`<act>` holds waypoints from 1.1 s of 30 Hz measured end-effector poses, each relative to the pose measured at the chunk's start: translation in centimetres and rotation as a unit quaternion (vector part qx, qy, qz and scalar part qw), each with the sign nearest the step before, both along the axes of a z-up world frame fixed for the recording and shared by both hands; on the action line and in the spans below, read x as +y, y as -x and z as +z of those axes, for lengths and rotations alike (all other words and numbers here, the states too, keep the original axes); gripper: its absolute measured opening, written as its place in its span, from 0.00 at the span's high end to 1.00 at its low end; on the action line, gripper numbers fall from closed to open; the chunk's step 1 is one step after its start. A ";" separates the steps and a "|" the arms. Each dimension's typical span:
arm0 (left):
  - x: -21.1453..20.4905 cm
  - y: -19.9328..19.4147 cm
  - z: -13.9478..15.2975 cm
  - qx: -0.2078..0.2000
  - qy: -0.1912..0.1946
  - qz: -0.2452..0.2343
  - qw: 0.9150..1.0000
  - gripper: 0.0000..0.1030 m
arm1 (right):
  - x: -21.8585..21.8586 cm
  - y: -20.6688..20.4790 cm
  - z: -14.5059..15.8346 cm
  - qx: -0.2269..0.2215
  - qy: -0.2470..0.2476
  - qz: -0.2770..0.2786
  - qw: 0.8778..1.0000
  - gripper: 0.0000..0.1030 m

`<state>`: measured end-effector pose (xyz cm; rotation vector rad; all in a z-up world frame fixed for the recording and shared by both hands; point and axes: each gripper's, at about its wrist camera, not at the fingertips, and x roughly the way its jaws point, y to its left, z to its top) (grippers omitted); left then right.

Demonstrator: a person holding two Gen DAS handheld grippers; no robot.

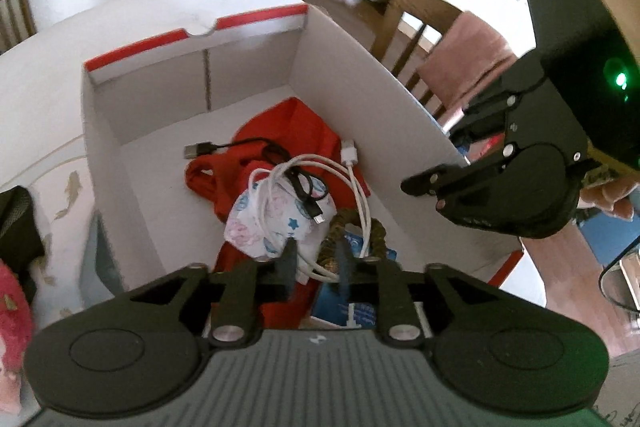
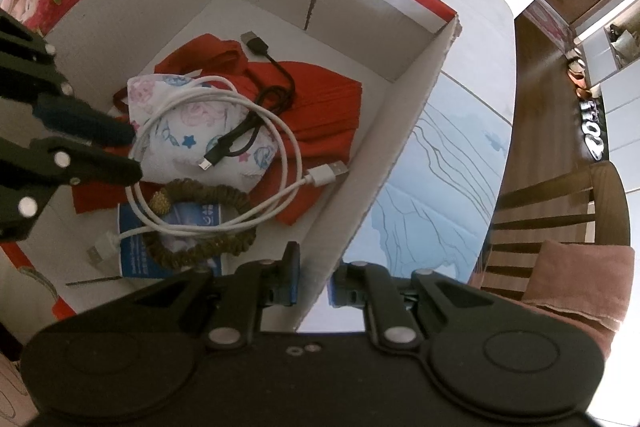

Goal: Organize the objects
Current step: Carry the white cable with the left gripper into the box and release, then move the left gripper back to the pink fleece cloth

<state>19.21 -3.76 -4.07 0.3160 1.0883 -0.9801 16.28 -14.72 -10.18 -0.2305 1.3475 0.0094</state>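
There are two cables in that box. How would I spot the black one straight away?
Look inside the white cardboard box with the red rim. On the red cloth lies a flowery white pouch. The black cable runs across both; it is shorter and thinner than the looped white cable.

The box (image 2: 400, 27) is matt white cardboard with a glossy red strip along its rim. Inside lies a red cloth (image 2: 320, 99), soft and creased, under a printed cloth mask (image 2: 180, 115) of thin fabric. The white cable (image 2: 280, 147) and the black cable (image 2: 276, 67) are smooth plastic with shiny metal plugs. The brown bracelet (image 2: 208, 247) looks rough and braided. The left gripper (image 1: 316, 267) and the right gripper (image 2: 314, 279) are matt black plastic with bright metal pins. The chair (image 2: 560, 203) is dark polished wood.
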 end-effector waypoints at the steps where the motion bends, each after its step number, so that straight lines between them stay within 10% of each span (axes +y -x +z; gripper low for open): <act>1: 0.2 0.1 0.2 -0.008 -0.001 0.009 1.000 0.72 | 0.0 0.0 0.0 0.000 0.000 0.002 1.000 0.88; 9: 2.2 0.3 2.4 -0.023 0.011 0.064 0.998 0.70 | 0.1 0.0 0.1 -0.001 -0.003 0.014 1.000 0.88; 13: 3.5 0.5 3.3 -0.033 0.021 0.089 0.995 0.46 | 0.1 0.0 0.1 -0.001 -0.004 0.017 1.000 0.88; 33: 17.2 -2.8 4.6 -0.044 0.027 0.233 0.971 0.13 | 0.3 -0.5 -0.1 0.008 0.002 -0.002 1.000 0.88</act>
